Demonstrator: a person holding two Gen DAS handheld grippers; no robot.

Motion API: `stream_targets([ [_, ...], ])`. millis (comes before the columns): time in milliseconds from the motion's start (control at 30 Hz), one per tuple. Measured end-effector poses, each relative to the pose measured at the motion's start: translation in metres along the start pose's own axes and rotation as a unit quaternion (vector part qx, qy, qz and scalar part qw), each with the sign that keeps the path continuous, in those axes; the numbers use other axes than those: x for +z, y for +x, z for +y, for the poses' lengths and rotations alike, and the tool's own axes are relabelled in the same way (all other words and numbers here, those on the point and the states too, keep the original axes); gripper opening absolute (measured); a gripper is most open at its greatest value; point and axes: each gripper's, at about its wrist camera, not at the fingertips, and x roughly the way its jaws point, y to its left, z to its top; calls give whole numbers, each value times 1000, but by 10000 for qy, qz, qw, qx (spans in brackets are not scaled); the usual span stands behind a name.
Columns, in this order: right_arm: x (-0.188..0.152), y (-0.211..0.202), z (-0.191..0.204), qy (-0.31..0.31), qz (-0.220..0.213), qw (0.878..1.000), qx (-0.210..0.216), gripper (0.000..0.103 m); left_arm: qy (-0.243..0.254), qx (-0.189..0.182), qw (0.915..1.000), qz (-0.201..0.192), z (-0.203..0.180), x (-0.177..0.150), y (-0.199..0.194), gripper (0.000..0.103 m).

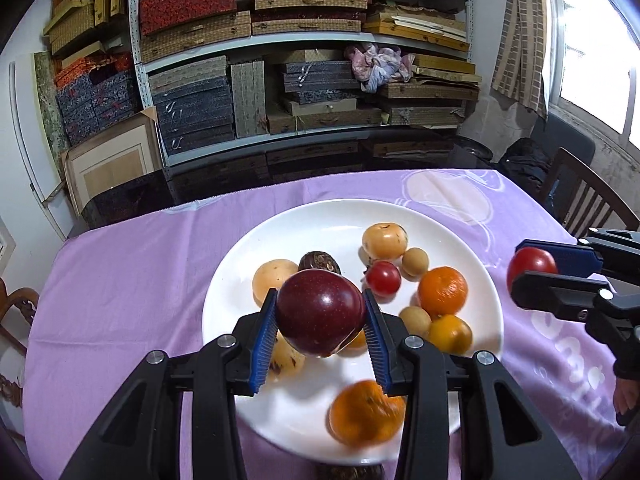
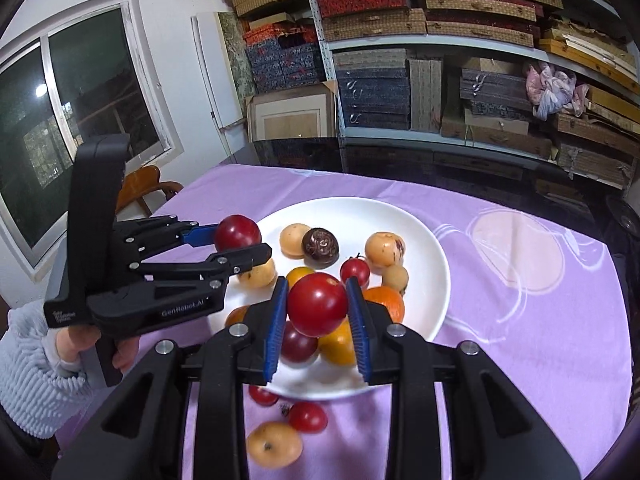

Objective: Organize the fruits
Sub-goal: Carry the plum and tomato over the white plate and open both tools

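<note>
My left gripper (image 1: 320,300) is shut on a dark red apple (image 1: 320,312) and holds it above the near side of the white plate (image 1: 304,232). My right gripper (image 2: 317,292) is shut on a red tomato (image 2: 317,304) over the plate's (image 2: 424,264) front. Each gripper shows in the other view: the right gripper (image 1: 520,267) with its tomato (image 1: 530,266), the left gripper (image 2: 240,240) with its apple (image 2: 237,233). On the plate lie mandarins (image 1: 443,290), a cherry tomato (image 1: 383,278), a brown passion fruit (image 1: 319,262) and several pale yellow fruits.
Two tomatoes (image 2: 307,417) and a yellow fruit (image 2: 274,444) lie on the purple cloth (image 2: 520,340) in front of the plate. A hand in a fleecy sleeve (image 2: 24,360) grips the left tool. Wooden chairs (image 1: 580,200) (image 2: 144,188) flank the table; box-filled shelves (image 1: 300,80) stand behind.
</note>
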Motion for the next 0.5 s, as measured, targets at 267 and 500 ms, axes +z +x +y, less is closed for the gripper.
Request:
stream_targets([
  [267,20,61,-19,87,319,9994,-70,29,-64,235,9995,213,18,18,47,41],
  [500,23,96,-24,38,496,9987,-106,29,-62,407,9988,282,29,22,69,41],
])
